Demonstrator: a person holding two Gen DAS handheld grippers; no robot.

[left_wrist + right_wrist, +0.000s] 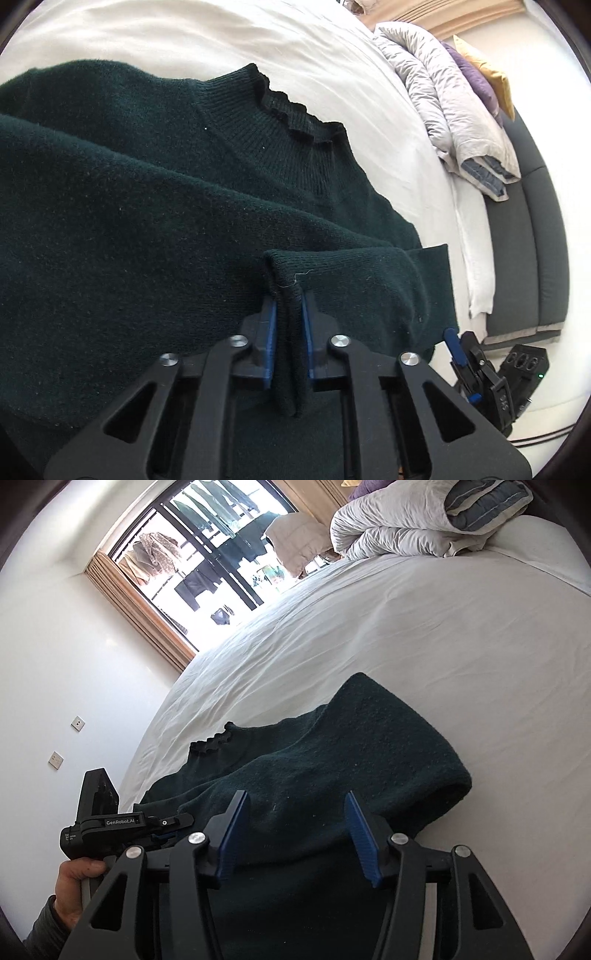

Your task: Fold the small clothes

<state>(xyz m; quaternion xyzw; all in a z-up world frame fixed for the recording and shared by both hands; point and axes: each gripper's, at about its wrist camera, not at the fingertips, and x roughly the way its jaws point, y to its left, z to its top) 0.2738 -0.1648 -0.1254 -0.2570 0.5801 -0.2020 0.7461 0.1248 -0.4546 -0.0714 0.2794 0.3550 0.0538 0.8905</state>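
A dark green knit sweater [147, 184] lies spread on the white bed sheet [184, 44], its ruffled collar [291, 110] pointing away. My left gripper [288, 295] is shut on a pinched fold of the sweater's sleeve, which runs down between the blue pads. In the right wrist view the same sweater [369, 746] lies folded over itself. My right gripper [295, 797] hovers open just above it, its blue pads apart on either side of the knit and not pressing it. A hand [74, 882] holds the left gripper [110, 823] at the sweater's near left edge.
A bundled grey duvet [443, 110] with purple and yellow pillows [476, 77] lies at the bed's far end. A dark grey padded frame [535, 240] borders the mattress. A window [207, 561] with hanging clothes is beyond the bed.
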